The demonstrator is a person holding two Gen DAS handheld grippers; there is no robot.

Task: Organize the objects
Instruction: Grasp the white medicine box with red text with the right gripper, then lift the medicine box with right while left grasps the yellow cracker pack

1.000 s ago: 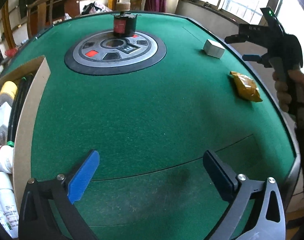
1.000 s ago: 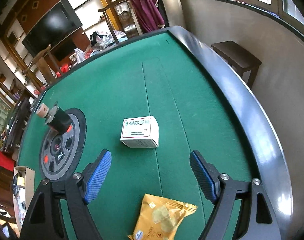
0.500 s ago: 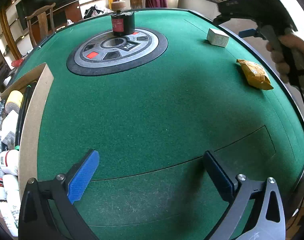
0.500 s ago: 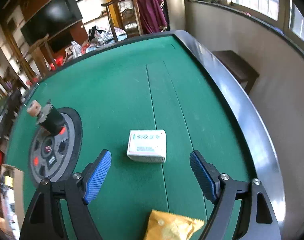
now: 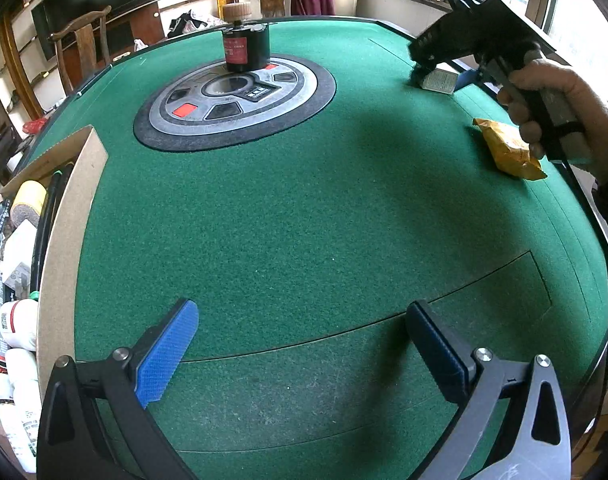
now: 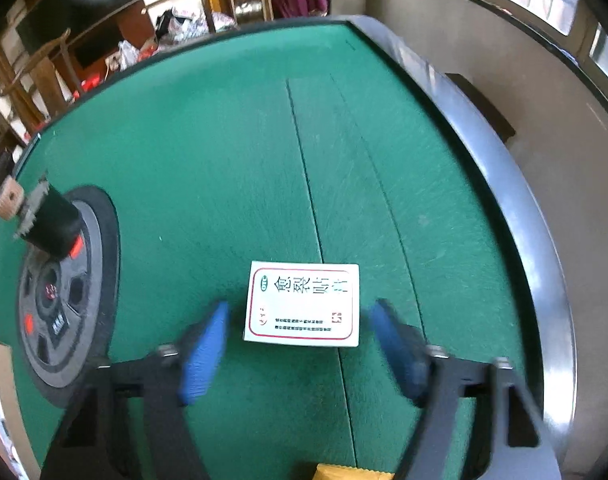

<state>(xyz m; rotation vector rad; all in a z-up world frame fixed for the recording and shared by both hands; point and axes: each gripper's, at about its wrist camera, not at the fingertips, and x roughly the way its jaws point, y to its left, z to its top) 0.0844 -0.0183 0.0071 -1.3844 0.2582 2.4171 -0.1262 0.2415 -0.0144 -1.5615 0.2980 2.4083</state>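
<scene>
A small white box (image 6: pixel 304 304) with red-framed print lies flat on the green felt table (image 6: pixel 223 140). My right gripper (image 6: pixel 299 312) straddles it, one blue finger on each side. Its jaws are closing, and a thin strip of felt still shows between each pad and the box. In the left wrist view the same gripper (image 5: pixel 440 78) is held by a hand (image 5: pixel 544 100) at the far right, tips down around the box (image 5: pixel 438 82). My left gripper (image 5: pixel 301 312) hovers open over bare felt near the front edge, with nothing between its fingers.
A yellow snack packet (image 5: pixel 508 152) lies just behind the right gripper. A black canister with a red label (image 5: pixel 245 50) stands on the round control panel (image 5: pixel 235 100). At the left a cardboard box (image 5: pixel 67 220) holds several bottles. The table's dark rim (image 6: pixel 516 240) runs along the right.
The right gripper has moved forward and down until its fingers flank the white box, and its jaws have narrowed. The left gripper has stayed put.
</scene>
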